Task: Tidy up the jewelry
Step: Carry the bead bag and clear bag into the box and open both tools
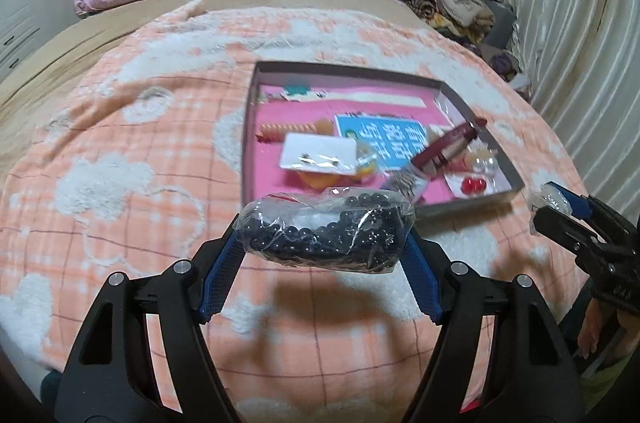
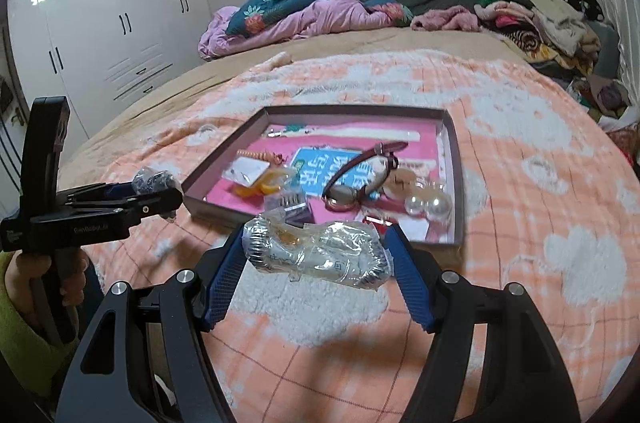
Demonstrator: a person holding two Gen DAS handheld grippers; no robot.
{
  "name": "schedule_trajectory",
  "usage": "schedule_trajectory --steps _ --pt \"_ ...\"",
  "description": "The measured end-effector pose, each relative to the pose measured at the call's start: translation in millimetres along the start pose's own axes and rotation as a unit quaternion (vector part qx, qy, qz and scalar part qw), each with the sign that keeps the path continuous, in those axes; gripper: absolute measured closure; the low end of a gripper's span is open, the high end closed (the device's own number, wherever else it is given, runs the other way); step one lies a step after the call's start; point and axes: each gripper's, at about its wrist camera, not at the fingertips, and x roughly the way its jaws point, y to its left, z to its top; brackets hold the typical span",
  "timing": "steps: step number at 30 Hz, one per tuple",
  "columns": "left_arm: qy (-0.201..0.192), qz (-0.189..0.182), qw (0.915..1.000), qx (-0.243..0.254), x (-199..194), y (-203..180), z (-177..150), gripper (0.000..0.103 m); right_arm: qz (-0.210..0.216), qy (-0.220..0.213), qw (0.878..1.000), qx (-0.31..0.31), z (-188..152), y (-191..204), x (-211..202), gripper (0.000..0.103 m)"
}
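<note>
Currently mid-carry: left gripper [image 1: 324,239] jaws clamp a bag of black beads [image 1: 326,233]; right gripper [image 2: 316,255] jaws clamp a clear packet [image 2: 316,253]. Jewelry box [image 2: 456,183] lies just beyond both jaws. Next: reach over rim, release inside.

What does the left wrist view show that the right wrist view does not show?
Only the left wrist view shows the clear plastic bag of dark round beads from close up, clamped in the left hand-held gripper, and two small red beads in the tray corner.

Only the right wrist view shows the tall white wardrobe, two large pearl-like balls, and the clear crinkled packet clamped in the right hand-held gripper.

Both show the shallow pink-lined cardboard tray and the peach checked blanket.
</note>
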Motion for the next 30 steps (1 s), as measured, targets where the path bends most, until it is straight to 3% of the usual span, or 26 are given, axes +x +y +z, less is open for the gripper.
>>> schedule_trajectory --steps 10,23,30 --pt "-0.017 -0.002 0.9998 -0.013 -2.9 5.1 21.1 0.038 -0.007 -0.025 1.000 0.005 24.5 -4.9 -6.8 0.035" --pt "-0.027 -0.014 0.9994 0.014 12.6 -22.7 51.9 0.038 -0.027 -0.039 0.999 0.001 75.4 -23.6 1.6 0.035" --pt "-0.009 -0.018 0.9994 0.029 34.6 -37.9 55.9 0.038 -0.032 -0.051 0.998 0.022 72.2 -40.2 6.3 0.035"
